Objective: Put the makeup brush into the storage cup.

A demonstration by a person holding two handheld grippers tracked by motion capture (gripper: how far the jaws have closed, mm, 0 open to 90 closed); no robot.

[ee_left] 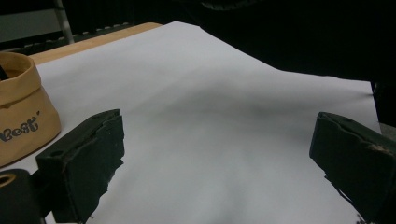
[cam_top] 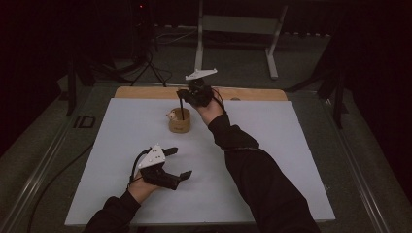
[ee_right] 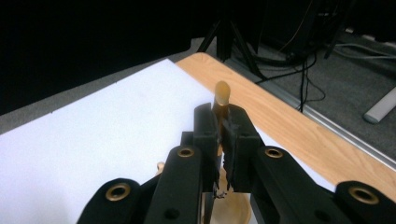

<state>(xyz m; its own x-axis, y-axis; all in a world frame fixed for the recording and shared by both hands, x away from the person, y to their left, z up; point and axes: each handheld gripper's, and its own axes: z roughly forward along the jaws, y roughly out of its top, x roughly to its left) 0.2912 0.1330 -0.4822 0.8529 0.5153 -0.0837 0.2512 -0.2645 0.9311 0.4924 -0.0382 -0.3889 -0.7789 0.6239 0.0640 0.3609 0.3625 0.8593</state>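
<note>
A tan fabric pot (cam_top: 179,122) printed "Best" stands on the white sheet toward the far middle; its side is also at the edge of the left gripper view (ee_left: 23,107). My right gripper (cam_top: 182,97) hovers just above the pot, pointing down, shut on a thin brown stick (ee_right: 222,93) whose rounded end pokes out past the jaws. The stick's dark length (cam_top: 180,109) reaches down into the pot. A small pale object (cam_top: 171,115) sits at the pot's rim. My left gripper (cam_top: 179,163) rests low over the near sheet, jaws wide open with nothing between them (ee_left: 219,135).
A white sheet (cam_top: 272,160) covers most of the table, and a strip of bare wood (cam_top: 252,93) shows along the far edge. Beyond it stand a grey frame's legs (cam_top: 272,53) and floor cables (cam_top: 150,68). The person's dark right sleeve (cam_top: 257,174) crosses the sheet's near right.
</note>
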